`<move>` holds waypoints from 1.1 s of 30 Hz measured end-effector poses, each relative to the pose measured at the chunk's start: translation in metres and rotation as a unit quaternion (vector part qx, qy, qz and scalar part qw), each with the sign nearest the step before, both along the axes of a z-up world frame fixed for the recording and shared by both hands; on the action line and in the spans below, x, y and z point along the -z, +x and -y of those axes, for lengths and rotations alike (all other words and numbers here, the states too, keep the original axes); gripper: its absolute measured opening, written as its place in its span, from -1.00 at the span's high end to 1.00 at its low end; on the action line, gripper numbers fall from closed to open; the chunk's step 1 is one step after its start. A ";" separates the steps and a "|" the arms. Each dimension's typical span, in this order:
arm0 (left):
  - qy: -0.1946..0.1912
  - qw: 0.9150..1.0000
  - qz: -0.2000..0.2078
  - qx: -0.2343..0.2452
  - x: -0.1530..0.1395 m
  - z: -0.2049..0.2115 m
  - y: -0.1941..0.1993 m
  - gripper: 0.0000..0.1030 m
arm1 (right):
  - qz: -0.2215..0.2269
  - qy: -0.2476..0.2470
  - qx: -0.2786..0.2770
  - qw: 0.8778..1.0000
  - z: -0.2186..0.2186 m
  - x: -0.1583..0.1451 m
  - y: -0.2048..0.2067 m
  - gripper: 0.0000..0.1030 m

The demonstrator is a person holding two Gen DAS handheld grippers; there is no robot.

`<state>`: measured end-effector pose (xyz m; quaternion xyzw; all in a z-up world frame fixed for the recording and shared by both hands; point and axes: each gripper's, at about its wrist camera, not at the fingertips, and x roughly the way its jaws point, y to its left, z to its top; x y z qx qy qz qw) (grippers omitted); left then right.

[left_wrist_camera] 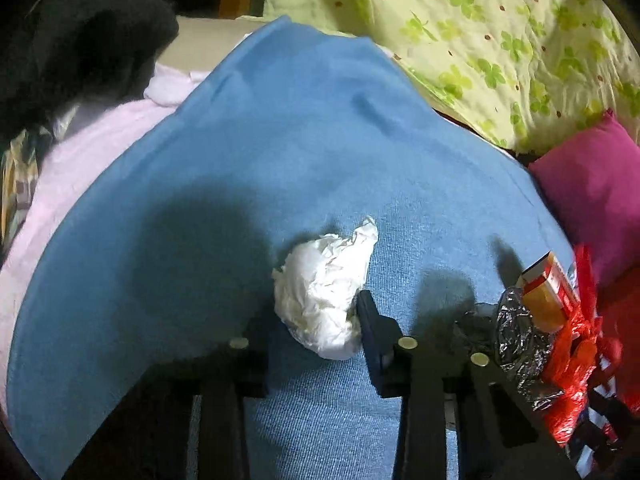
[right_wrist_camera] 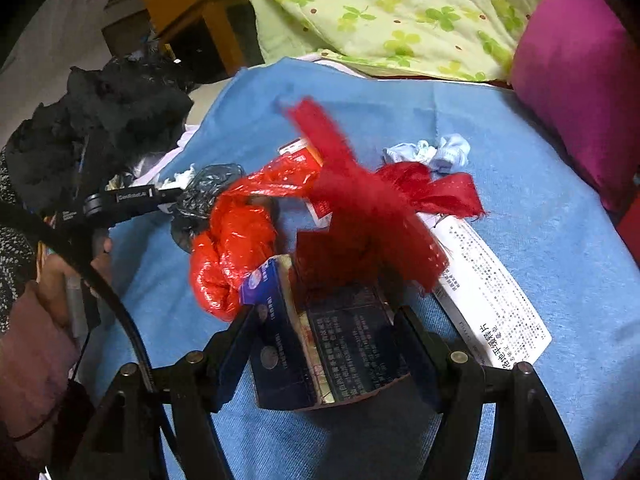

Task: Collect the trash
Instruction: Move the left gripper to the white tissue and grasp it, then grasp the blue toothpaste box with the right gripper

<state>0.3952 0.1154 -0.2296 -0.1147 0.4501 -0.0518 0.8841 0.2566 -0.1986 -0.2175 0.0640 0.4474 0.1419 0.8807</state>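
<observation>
Trash lies scattered on a blue cloth (left_wrist_camera: pixel 280 152) spread over a bed, with a clover-print quilt (left_wrist_camera: pixel 500 40) and a magenta pillow (right_wrist_camera: pixel 580 80) along its far edge. Only the right wrist view shows the printed leaflet (right_wrist_camera: pixel 492 292) and red plastic bag (right_wrist_camera: pixel 232 248). The right gripper (right_wrist_camera: pixel 324 336) clamps a dark box (right_wrist_camera: pixel 340 344). The left gripper (left_wrist_camera: pixel 316 320) has closed narrow on a crumpled white tissue (left_wrist_camera: pixel 324 292).

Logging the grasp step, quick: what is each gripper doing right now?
Left gripper: shut on the crumpled white tissue wad.
Right gripper: shut on the dark blue printed carton.
</observation>
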 end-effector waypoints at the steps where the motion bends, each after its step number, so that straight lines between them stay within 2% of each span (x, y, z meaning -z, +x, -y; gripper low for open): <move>1: -0.004 1.000 0.002 -0.001 -0.001 -0.001 -0.001 0.34 | -0.002 0.000 0.002 1.000 0.000 0.000 0.000 -0.43; 7: 0.012 1.000 0.015 0.008 -0.010 0.004 -0.012 0.37 | 0.003 0.003 0.022 1.000 0.004 -0.008 0.000 -0.48; 8: 0.016 1.000 0.020 0.013 -0.014 0.006 -0.016 0.37 | 0.001 0.000 0.022 1.000 0.003 -0.007 0.000 -0.54; 11: 0.020 0.999 0.031 0.019 -0.024 0.008 -0.024 0.37 | -0.017 -0.009 0.009 1.000 -0.006 -0.001 0.002 -0.54; 15: 0.034 0.998 0.044 0.025 -0.035 0.011 -0.039 0.37 | -0.017 0.004 0.001 1.000 -0.008 -0.001 0.000 -0.52; 17: 0.036 0.998 0.049 0.033 -0.040 0.016 -0.047 0.37 | -0.017 -0.002 -0.008 1.000 -0.013 -0.003 -0.002 -0.18; 18: 0.036 0.997 0.053 0.039 -0.044 0.019 -0.054 0.37 | -0.022 -0.004 -0.014 1.000 -0.015 -0.002 -0.003 -0.11; 19: 0.039 0.997 0.057 0.043 -0.048 0.023 -0.058 0.37 | -0.029 -0.003 -0.018 0.999 -0.017 -0.001 -0.002 0.05; 21: 0.044 0.996 0.063 0.053 -0.054 0.030 -0.069 0.37 | -0.048 0.002 -0.023 0.999 -0.020 0.002 -0.002 0.07; 24: 0.048 0.994 0.075 0.069 -0.065 0.040 -0.086 0.37 | -0.045 0.028 -0.018 0.998 -0.018 -0.007 -0.006 -0.02; 26: 0.059 0.991 0.085 0.079 -0.075 0.049 -0.100 0.37 | -0.036 0.045 -0.010 0.998 -0.015 -0.014 -0.010 -0.43; 27: 0.063 0.990 0.091 0.082 -0.078 0.052 -0.105 0.37 | -0.030 0.047 -0.006 0.998 -0.015 -0.017 -0.012 -0.48; 33: 0.099 0.984 0.125 0.079 -0.101 0.067 -0.134 0.37 | -0.052 0.044 -0.017 0.998 -0.031 -0.008 -0.010 -0.49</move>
